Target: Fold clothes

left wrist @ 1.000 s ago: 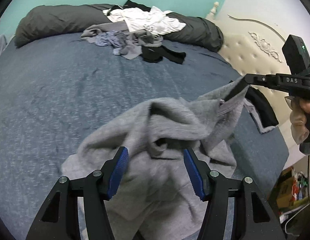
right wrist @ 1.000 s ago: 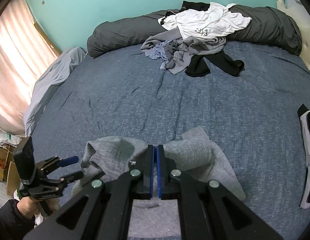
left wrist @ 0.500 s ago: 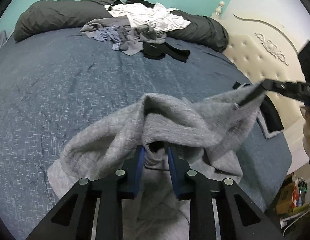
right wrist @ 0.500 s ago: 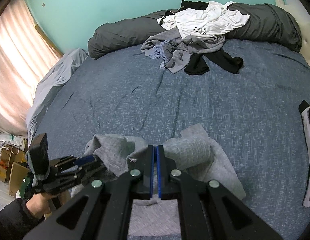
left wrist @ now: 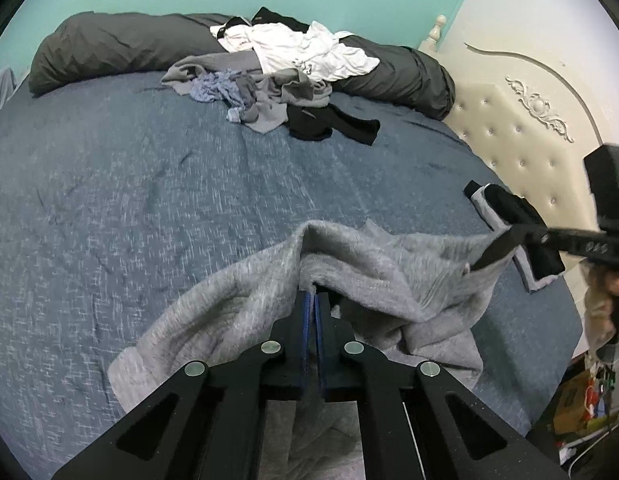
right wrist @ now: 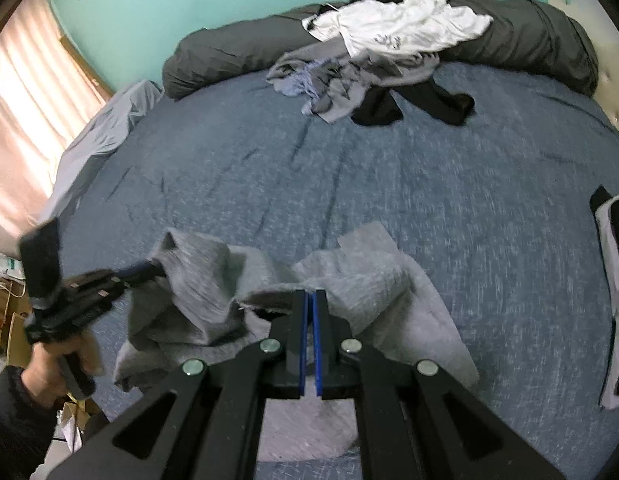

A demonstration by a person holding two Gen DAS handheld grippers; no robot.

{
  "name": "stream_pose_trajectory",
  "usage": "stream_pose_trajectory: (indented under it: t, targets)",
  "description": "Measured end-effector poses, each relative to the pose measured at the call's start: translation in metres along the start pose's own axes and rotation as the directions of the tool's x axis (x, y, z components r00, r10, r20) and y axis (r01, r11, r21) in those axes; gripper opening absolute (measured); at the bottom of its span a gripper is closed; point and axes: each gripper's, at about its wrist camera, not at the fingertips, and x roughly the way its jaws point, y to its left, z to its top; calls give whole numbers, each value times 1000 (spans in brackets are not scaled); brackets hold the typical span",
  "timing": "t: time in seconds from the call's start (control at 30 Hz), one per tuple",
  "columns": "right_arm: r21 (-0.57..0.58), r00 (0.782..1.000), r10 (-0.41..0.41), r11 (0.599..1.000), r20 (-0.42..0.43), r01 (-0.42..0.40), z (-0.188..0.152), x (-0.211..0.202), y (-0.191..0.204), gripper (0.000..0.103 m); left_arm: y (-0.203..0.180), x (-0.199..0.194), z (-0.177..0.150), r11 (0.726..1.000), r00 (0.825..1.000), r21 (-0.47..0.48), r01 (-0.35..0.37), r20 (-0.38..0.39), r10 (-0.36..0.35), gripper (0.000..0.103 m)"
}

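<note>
left hand-held gripper [left wrist: 311,300] now clamped, grey garment [left wrist: 389,276]

No lettering anywhere is clear enough to read.

Right gripper [right wrist: 310,294] is clamped on the grey sweater's [right wrist: 369,280] edge, and the left gripper [right wrist: 151,269] pinches its other side. Messy clothes pile [right wrist: 373,64] sits far back on the blue bed [right wrist: 429,184].

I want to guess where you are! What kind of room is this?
Most likely a bedroom. A big bed with a blue cover fills the view, a cream padded headboard stands at its end, and a long dark bolster pillow lies by the teal wall, with a pile of unfolded clothes against it.
</note>
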Motion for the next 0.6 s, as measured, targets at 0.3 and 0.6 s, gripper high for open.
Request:
stream_pose_trajectory:
  t: [0.3, 0.6]
  targets:
    - [-17, 991, -119, 993, -60, 118, -16, 24, -24, 30, -7, -12, 12, 999, 1000, 54, 2, -10, -1, 3]
    - [-352, 985, -166, 921, 38, 168, -21, 16, 33, 36, -14, -13, 18, 997, 1000, 75, 4, -15, -3, 3]
